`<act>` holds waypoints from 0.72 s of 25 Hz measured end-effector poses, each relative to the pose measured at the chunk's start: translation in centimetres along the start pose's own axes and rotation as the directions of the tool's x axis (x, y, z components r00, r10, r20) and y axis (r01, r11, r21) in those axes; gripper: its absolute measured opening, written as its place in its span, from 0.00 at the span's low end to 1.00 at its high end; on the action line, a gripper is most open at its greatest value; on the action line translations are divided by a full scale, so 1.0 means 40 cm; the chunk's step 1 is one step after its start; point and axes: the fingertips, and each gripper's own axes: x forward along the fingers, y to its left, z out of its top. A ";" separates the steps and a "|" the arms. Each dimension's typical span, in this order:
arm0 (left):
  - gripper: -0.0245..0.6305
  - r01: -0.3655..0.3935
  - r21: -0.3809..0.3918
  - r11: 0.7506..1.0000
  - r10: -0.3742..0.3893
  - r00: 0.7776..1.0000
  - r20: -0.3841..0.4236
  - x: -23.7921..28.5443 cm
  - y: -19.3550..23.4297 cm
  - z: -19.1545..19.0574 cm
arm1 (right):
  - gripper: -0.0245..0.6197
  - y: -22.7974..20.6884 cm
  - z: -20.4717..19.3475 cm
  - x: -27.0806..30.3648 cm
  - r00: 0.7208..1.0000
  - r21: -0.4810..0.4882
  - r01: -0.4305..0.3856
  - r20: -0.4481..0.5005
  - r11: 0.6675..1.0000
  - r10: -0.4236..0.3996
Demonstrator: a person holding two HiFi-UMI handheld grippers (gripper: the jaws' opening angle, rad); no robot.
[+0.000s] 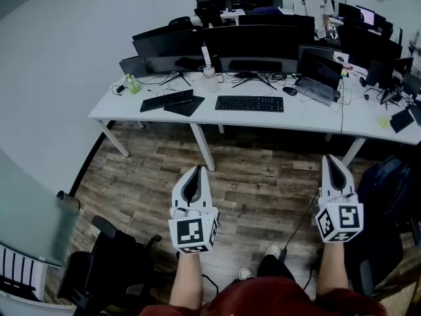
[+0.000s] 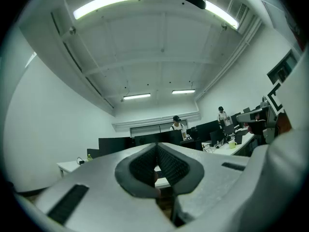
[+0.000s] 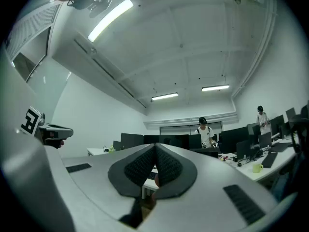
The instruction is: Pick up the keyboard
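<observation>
Although both grippers hang well short of it, the keyboard (image 1: pixel 249 103) is easy to find: a flat black board lying square on the white desk (image 1: pixel 115 109), with a stretch of wood-plank floor (image 1: pixel 263 176) between it and the left gripper (image 1: pixel 195 171) and right gripper (image 1: pixel 332 160). Each gripper has its jaws pressed together with nothing between them, so they would have to spread before any grasp. I judge the keyboard light, stiff and thin, with hard plastic edges that could slip under the pads. Being long, it would likely tip if pinched at one end, so one gripper on each short end looks the safest hold. Loose cables (image 1: pixel 309 110) lie just right of the keyboard, and if one is its own it may drag. Left of the keyboard a second keyboard (image 1: pixel 166 100) sits at an angle, partly on a dark mat (image 1: pixel 185 108). I take the central one as the target, though the task does not say. Right of the keyboard are a mouse (image 1: pixel 290 91) and a laptop (image 1: pixel 319 74), and behind it is a row of dark monitors (image 1: pixel 253 45). The desk top looks smooth and hard, leaving little gap under the keyboard. Far behind the keyboard the white-walled office holds more desks and a standing person (image 1: pixel 314 2)
</observation>
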 end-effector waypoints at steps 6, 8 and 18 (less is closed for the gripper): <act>0.05 0.006 -0.007 1.000 -0.006 1.000 -0.006 0.052 -0.018 0.001 | 0.04 -0.033 -0.012 0.036 1.000 0.016 0.004 -0.006 1.000 -0.004; 0.05 0.010 -0.011 1.000 -0.010 1.000 -0.009 0.073 -0.024 -0.003 | 0.04 -0.047 -0.019 0.052 1.000 0.031 0.006 -0.006 1.000 -0.006; 0.05 0.012 -0.027 1.000 -0.012 1.000 -0.018 0.227 -0.050 -0.057 | 0.04 -0.108 -0.073 0.181 1.000 0.114 -0.013 0.015 0.993 0.011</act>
